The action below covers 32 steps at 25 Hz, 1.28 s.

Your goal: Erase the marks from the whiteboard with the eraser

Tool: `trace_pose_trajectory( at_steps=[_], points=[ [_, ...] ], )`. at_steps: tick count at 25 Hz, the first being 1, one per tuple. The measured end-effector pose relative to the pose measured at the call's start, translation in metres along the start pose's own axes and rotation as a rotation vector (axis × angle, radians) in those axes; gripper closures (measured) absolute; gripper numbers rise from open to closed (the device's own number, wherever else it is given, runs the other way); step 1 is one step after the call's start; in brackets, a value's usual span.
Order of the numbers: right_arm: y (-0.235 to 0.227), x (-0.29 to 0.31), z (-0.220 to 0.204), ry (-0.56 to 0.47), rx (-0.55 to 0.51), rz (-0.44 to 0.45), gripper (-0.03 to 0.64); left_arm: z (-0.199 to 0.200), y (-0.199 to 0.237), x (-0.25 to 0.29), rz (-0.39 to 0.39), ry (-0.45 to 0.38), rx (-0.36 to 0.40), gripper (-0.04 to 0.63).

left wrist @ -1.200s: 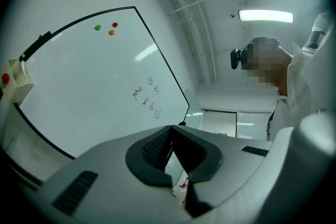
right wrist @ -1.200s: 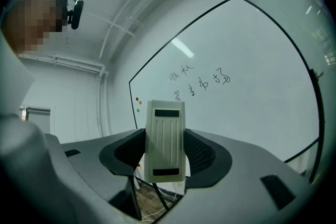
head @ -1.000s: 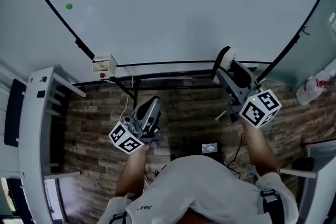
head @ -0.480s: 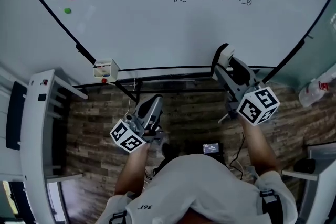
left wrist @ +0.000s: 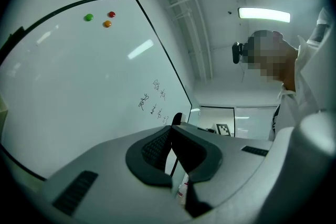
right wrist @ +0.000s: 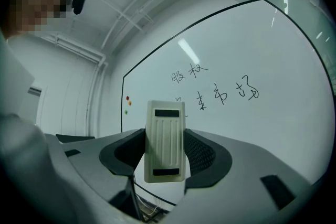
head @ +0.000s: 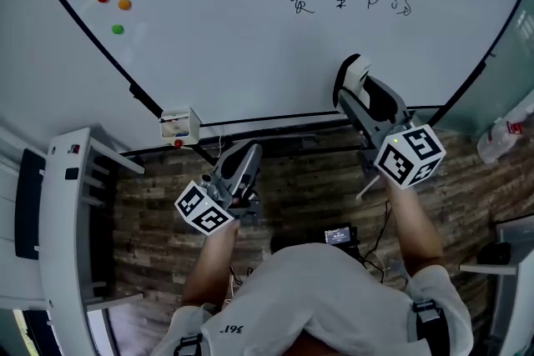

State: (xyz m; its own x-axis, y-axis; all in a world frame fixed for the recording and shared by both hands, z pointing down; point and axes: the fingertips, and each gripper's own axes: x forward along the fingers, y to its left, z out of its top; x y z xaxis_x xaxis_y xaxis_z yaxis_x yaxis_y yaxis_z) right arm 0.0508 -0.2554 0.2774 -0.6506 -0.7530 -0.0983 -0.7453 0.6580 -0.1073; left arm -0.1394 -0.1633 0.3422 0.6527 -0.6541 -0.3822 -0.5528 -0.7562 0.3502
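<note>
Dark wood-plank floor (head: 309, 196), white rack (head: 62, 221) at left, bright ceiling strip light (left wrist: 264, 14).

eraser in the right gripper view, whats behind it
The whiteboard, with handwritten marks above and right of the eraser. It covers part of the lower row's first character.

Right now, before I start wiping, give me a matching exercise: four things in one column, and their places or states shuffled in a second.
1 eraser
2 left gripper
3 writing
4 magnets

A upper left of the board
B shut, empty
C clamped in the right gripper
D top of the board, right of centre

Pairs: 1-C, 2-B, 3-D, 4-A.
</note>
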Motion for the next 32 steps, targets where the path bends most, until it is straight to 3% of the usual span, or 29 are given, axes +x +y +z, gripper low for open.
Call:
trace_pose_trajectory(
  at_steps=[18,27,32],
  points=[
    [0.059,0.142,0.092,-0.043,-0.295,0.008,0.37,0.098,0.055,0.034,-0.012,-0.089,0.169,0.588],
    [0.07,0.21,0.135,-0.046,-0.461,-0.133,0.369,0.128,0.072,0.03,-0.013,-0.092,0.225,0.588],
    [0.074,0.23,0.157,-0.068,-0.493,-0.237,0.37,0.129,0.076,0.022,-0.018,-0.076,0.228,0.588]
  ],
)
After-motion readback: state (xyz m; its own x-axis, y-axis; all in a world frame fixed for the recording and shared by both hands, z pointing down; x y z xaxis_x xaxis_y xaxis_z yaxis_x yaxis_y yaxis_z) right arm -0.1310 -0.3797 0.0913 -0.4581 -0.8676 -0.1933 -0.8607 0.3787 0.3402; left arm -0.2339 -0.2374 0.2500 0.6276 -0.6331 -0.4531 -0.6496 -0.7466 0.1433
